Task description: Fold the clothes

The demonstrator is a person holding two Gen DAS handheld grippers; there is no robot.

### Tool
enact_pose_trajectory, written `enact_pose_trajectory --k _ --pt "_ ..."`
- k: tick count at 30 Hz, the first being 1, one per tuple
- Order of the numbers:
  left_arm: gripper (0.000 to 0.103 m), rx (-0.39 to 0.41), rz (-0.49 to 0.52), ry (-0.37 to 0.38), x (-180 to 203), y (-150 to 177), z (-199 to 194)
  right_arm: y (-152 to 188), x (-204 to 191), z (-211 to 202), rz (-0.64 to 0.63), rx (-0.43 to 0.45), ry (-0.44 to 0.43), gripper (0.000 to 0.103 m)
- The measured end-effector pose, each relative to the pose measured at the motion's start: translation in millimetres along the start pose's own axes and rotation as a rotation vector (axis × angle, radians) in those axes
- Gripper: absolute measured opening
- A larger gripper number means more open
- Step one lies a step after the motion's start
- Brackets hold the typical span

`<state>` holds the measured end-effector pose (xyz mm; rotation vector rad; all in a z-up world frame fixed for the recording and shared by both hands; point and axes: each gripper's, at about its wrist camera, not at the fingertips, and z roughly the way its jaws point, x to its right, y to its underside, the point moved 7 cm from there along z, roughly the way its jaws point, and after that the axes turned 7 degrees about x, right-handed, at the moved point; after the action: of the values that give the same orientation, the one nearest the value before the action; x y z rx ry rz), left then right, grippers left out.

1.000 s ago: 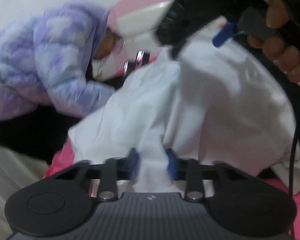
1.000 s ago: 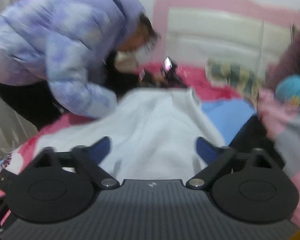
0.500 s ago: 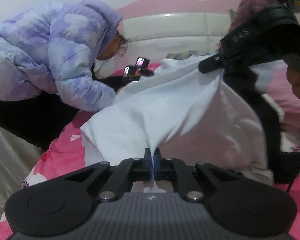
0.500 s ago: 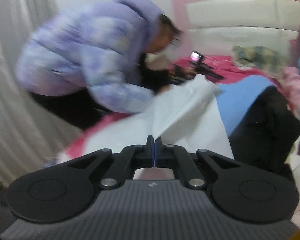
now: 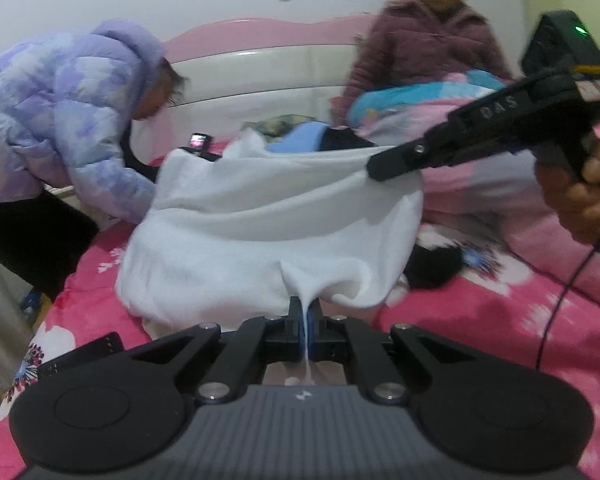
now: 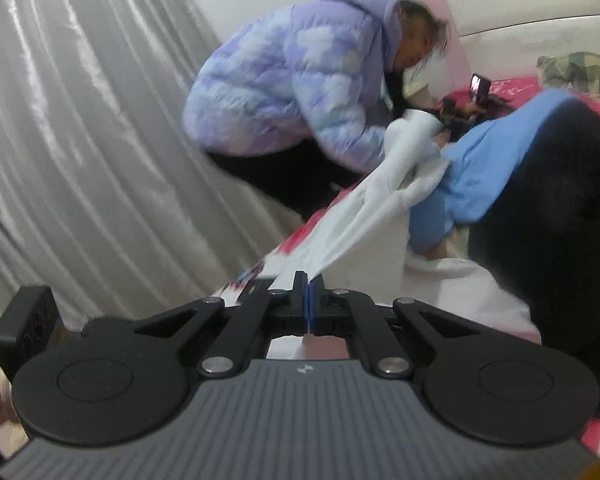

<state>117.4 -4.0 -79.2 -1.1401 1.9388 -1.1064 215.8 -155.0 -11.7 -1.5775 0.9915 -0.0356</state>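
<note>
A white garment [image 5: 268, 224] hangs stretched above the pink flowered bed [image 5: 480, 320]. My left gripper [image 5: 307, 316] is shut on its near edge, with cloth pinched between the blue pads. In the same view my right gripper [image 5: 376, 170] comes in from the right, held by a hand [image 5: 580, 200], and is shut on the garment's upper right corner. In the right wrist view my right gripper [image 6: 308, 300] clamps the white garment [image 6: 372, 208], which runs taut up and to the right.
A person in a lilac puffer jacket [image 5: 60, 120] bends over the bed's left side. Another person in a maroon coat [image 5: 428, 52] sits by the headboard. Blue [image 6: 500, 160] and black [image 6: 560, 208] clothes lie piled on the bed. A grey curtain [image 6: 80, 140] hangs left.
Both grippers closed on the white garment and lifted it, drawing it toward me and spreading it between them. The right gripper swung away to the right.
</note>
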Motion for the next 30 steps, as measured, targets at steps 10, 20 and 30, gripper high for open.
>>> enact_pose_trajectory --k 10,20,30 --pt "0.002 -0.038 0.130 0.323 79.5 18.1 -104.3 37.0 -80.5 -83.2 -0.016 -0.066 -0.041 0.000" --pt "0.020 -0.309 0.111 0.629 132.7 93.9 -144.1 160.1 -130.6 -179.5 0.132 -0.285 0.112 0.001" --pt "0.050 -0.372 -0.067 0.357 38.3 112.0 -100.3 199.2 -71.1 -193.6 0.094 -0.464 0.421 0.018"
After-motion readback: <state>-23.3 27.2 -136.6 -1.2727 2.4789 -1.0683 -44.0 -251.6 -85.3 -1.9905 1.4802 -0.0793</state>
